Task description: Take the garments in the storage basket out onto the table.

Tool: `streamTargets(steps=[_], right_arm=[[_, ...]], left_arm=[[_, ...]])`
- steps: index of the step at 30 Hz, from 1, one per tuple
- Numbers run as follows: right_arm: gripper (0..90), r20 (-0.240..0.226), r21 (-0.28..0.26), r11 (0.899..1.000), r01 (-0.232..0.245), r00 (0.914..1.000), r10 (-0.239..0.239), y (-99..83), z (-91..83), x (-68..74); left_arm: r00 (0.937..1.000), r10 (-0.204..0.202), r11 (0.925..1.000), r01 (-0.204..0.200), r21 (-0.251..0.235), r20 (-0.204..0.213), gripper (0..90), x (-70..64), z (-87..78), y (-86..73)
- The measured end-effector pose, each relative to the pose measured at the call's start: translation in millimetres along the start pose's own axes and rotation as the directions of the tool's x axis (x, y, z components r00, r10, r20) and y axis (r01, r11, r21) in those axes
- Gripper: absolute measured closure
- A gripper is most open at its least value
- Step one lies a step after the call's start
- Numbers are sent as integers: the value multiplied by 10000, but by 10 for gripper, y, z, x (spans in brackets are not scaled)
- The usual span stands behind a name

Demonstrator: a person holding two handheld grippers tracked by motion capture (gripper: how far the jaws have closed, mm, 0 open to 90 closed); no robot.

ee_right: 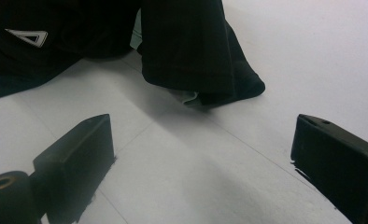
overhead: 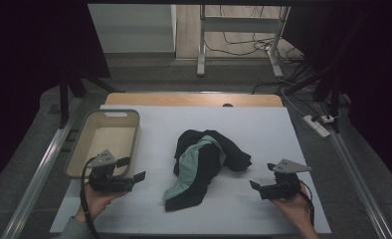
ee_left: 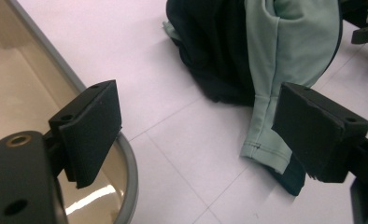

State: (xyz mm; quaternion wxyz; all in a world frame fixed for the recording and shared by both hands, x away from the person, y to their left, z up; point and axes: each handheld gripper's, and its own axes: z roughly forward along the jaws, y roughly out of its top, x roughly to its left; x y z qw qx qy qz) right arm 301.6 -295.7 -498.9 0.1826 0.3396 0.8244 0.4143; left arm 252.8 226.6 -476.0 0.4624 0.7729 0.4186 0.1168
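A crumpled black and pale green garment [overhead: 204, 164] lies in a heap at the middle of the white table top [overhead: 263, 129]. The left gripper [overhead: 137, 178] is held low at the garment's left, open, jaws pointing toward it with nothing between them. In the left gripper view the green hem [ee_left: 266, 149] lies just beyond the right-hand jaw. At the garment's right the right gripper [overhead: 256, 186] is open and empty, pointing left. The right gripper view shows a black fold [ee_right: 196, 56] and a small white triangle logo [ee_right: 28, 36] ahead of the jaws.
A beige plastic basket [overhead: 87, 130] stands at the table's left side, right beside the left gripper; its rim [ee_left: 126, 163] curves under the left-hand jaw. Metal rails run along both table sides. A power strip [overhead: 317, 125] and cables lie on the floor at the far right.
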Motion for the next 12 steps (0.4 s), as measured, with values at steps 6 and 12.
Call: streamTargets(steps=[6,12], right_arm=[[58,-7,-43,10000,22,10000,-22,0,-6,1],[60,-235,-205,9997,-144,9996,139,10,-28,-2]], left_arm=[[9999,146,9999,-145,81,-51,154,-28,13,13],[9999,151,9998,-151,151,10,153,-40,32,16]])
